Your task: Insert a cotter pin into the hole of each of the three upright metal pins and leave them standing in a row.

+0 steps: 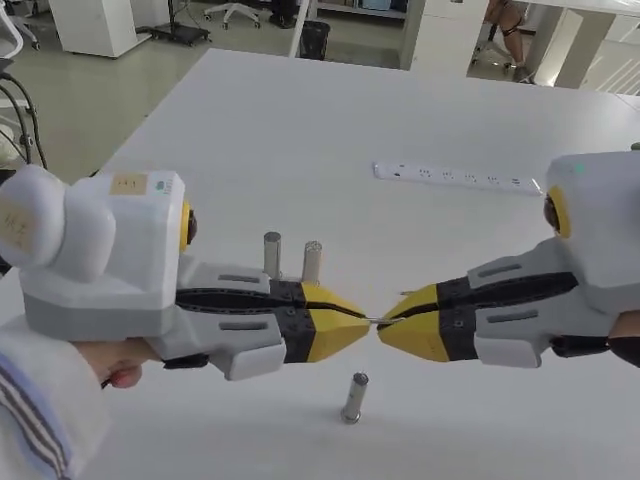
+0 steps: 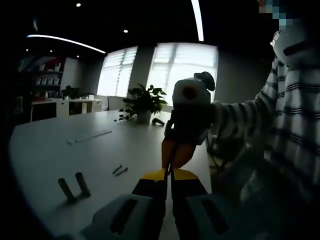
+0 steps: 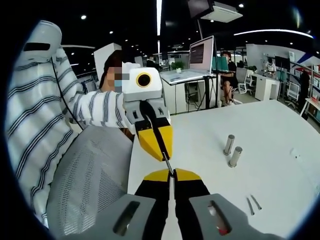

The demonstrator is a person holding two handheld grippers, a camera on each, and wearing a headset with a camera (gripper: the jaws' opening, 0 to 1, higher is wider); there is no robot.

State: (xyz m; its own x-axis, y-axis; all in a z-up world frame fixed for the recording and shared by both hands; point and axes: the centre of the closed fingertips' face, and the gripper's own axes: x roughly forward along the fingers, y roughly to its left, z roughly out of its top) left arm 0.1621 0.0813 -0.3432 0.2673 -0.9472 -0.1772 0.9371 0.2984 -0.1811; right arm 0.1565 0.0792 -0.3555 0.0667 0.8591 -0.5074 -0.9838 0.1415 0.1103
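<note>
On the white table (image 1: 300, 130), my left tongs (image 1: 362, 326) and right tongs (image 1: 386, 336) meet mid-frame, both clamped shut on one cotter pin (image 1: 377, 321) lying level between them. The nearest metal pin (image 1: 354, 397) stands upright just below.

Two metal pins (image 1: 312, 262) stand behind a third pin (image 1: 353, 397), power strip (image 1: 455, 178) beyond.

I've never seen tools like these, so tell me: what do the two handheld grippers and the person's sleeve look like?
The left gripper and right gripper each have a bulky white and grey body, black slotted jaw sections and pointed yellow tips. The left gripper's body carries a small tan label. The sleeve is white with dark stripes.
</note>
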